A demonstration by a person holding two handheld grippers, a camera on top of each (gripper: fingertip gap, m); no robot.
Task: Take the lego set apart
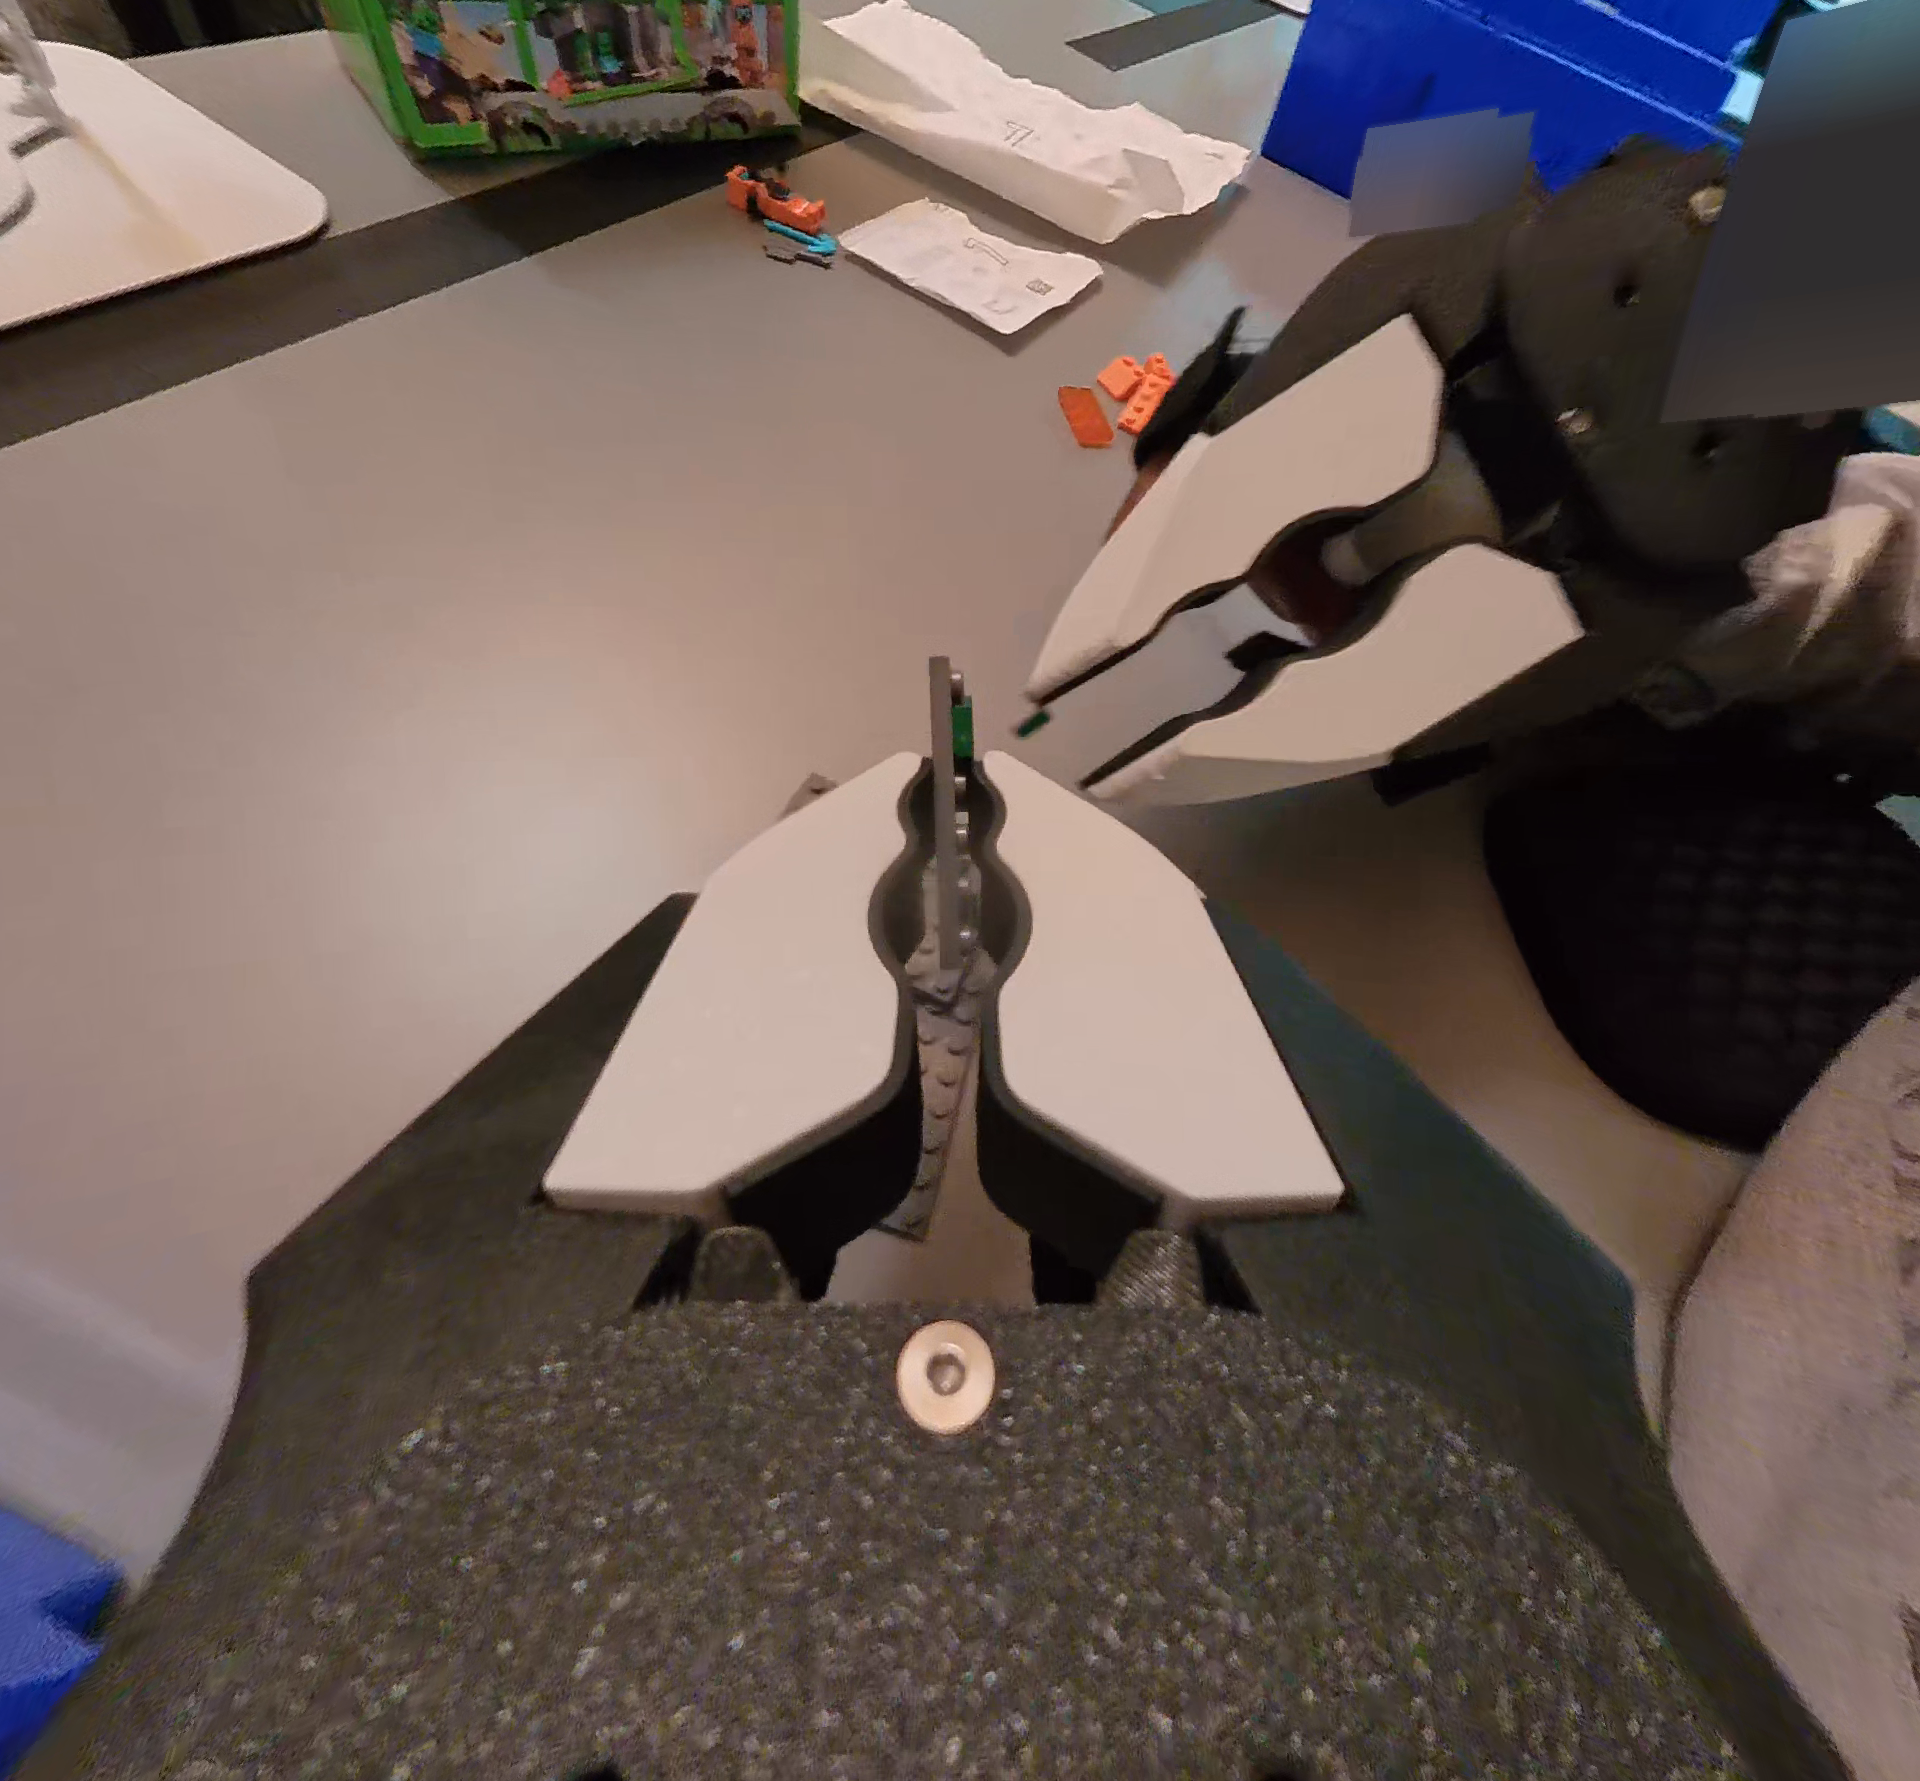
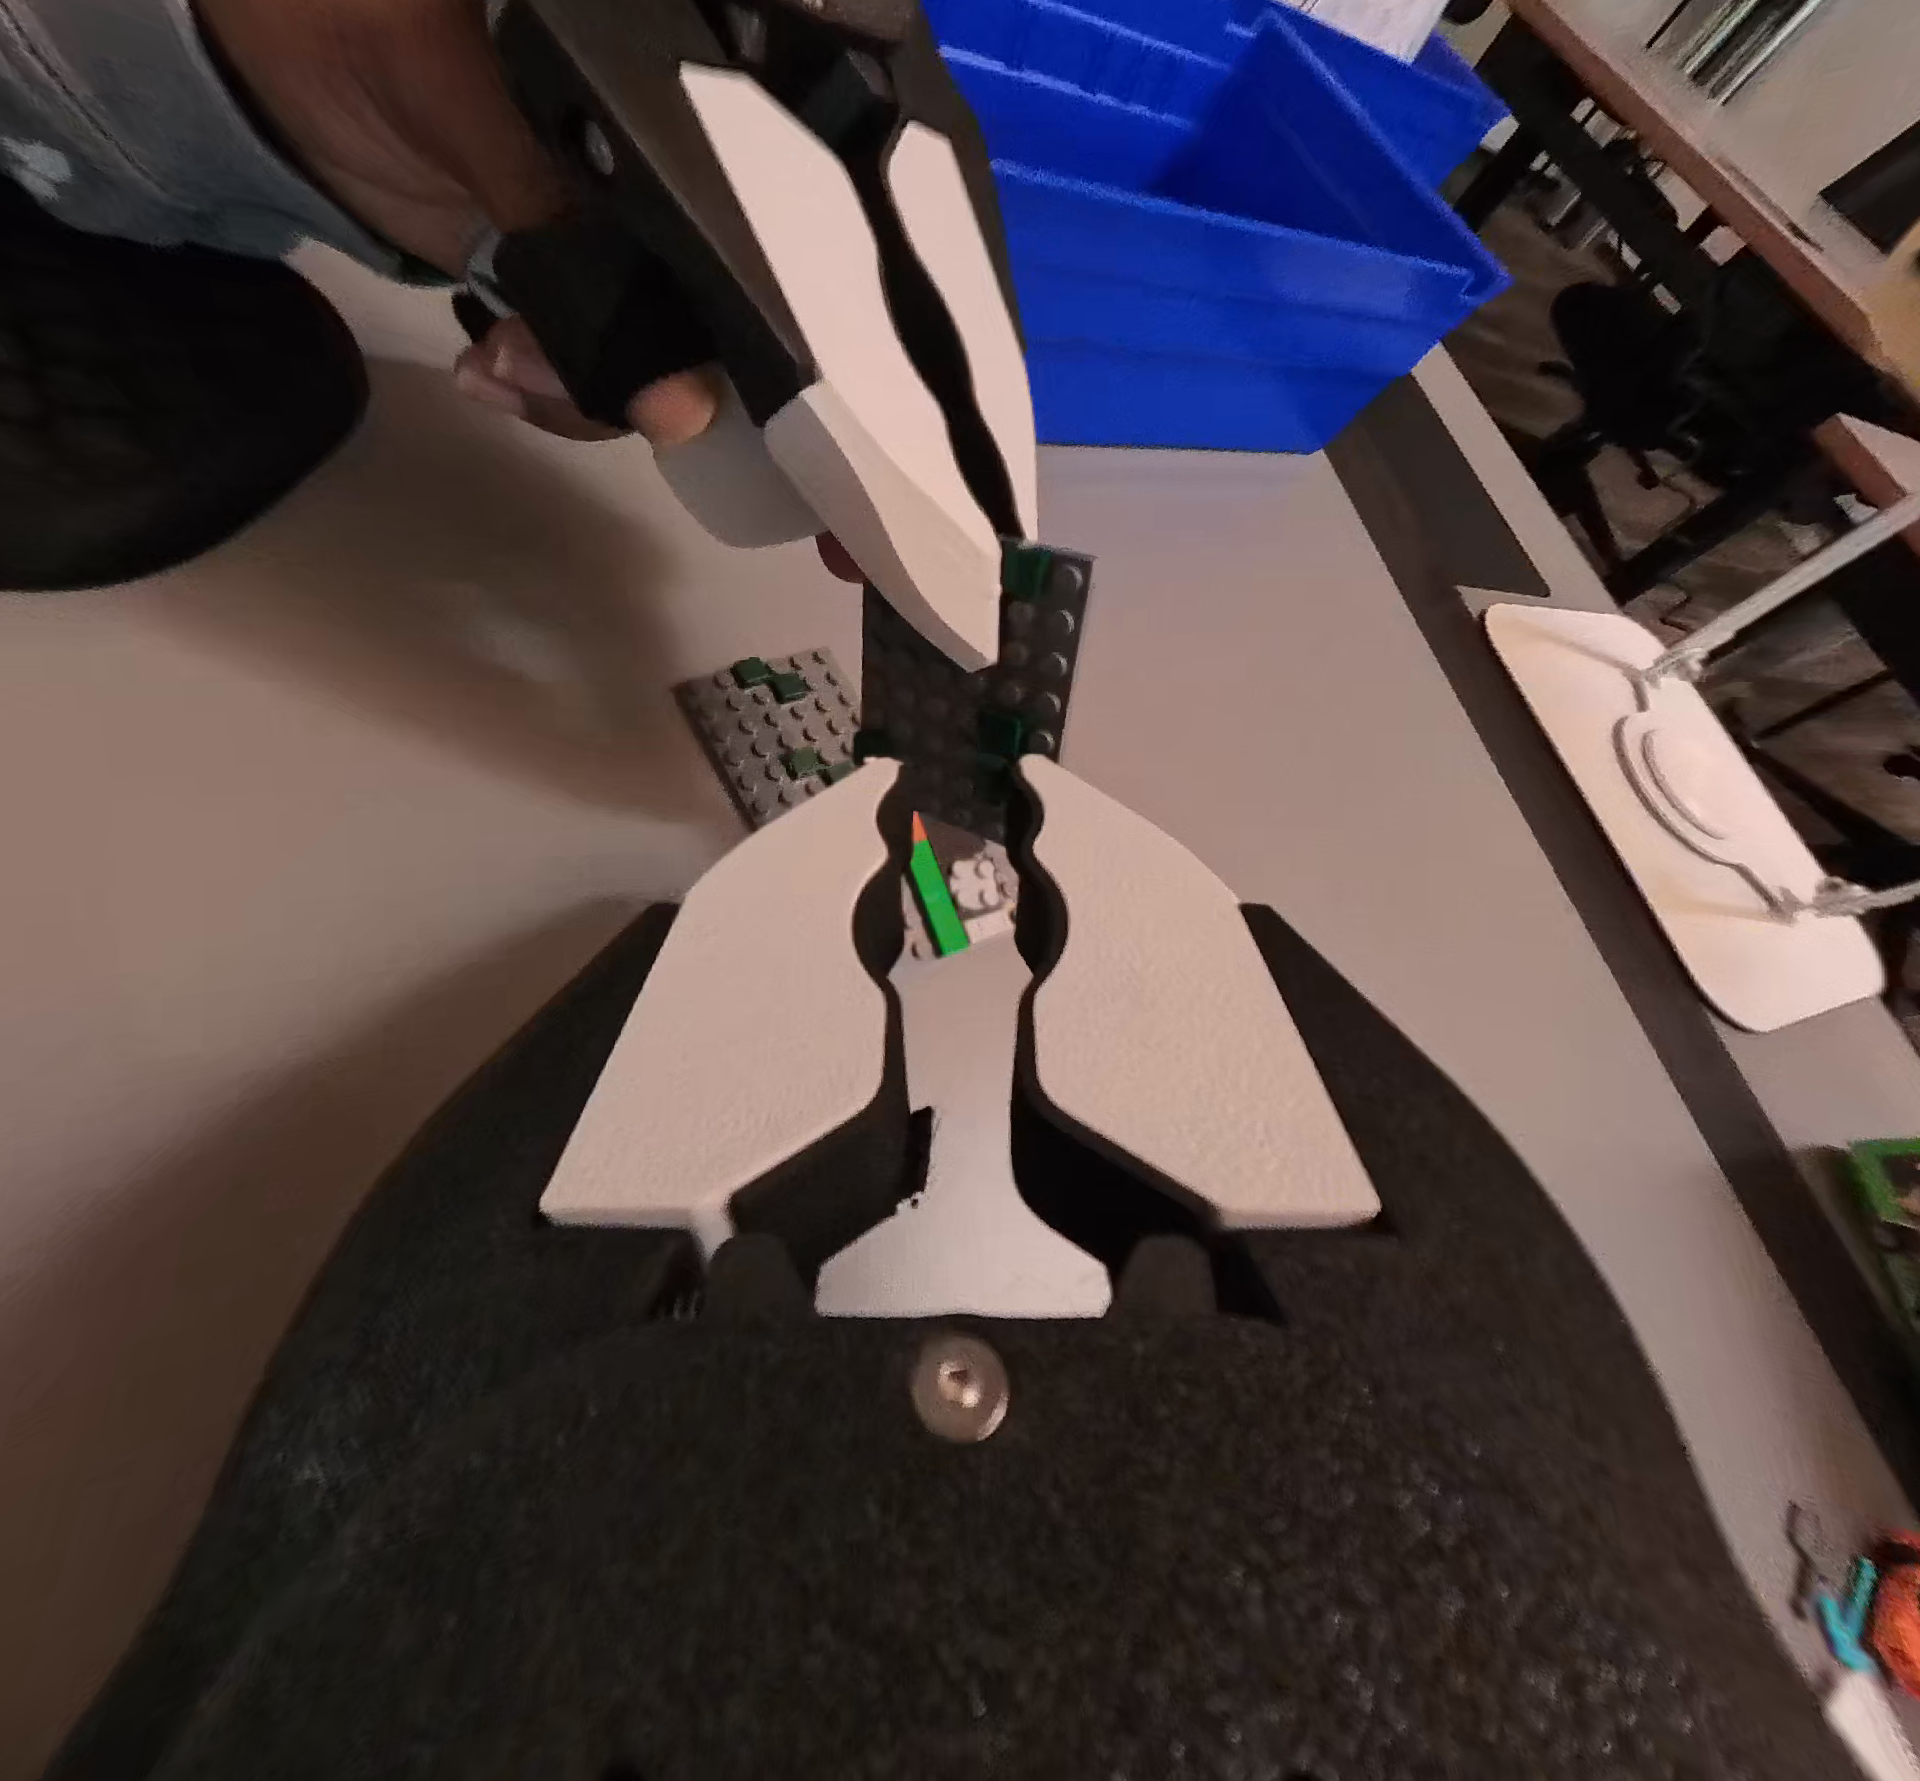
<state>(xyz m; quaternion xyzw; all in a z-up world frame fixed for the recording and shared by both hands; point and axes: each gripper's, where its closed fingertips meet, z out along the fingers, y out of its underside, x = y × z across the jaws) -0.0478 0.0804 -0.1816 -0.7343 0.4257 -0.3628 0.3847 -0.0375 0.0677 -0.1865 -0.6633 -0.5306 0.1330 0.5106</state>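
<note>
Left wrist view, our left gripper (image 1: 951, 765) clenched on grey lego plate (image 1: 948, 796), edge-on, long axis running straight ahead, right gripper (image 1: 1055, 739) just beside, fingers slightly parted, right wrist view, plate above our right fingertips, blue bins (image 2: 1226, 277) beyond, contents hidden.

Left gripper (image 1: 951, 765): fingers closed edge-on upon a grey studded lego plate (image 1: 951, 796), held upright above the surface. Right gripper (image 2: 961, 775): fingers parted slightly, tips just beside that plate's edge, not clamped; a small green piece (image 1: 1032, 721) sits at one fingertip. A hand (image 2: 395, 142) grips the left gripper's handle.
</note>
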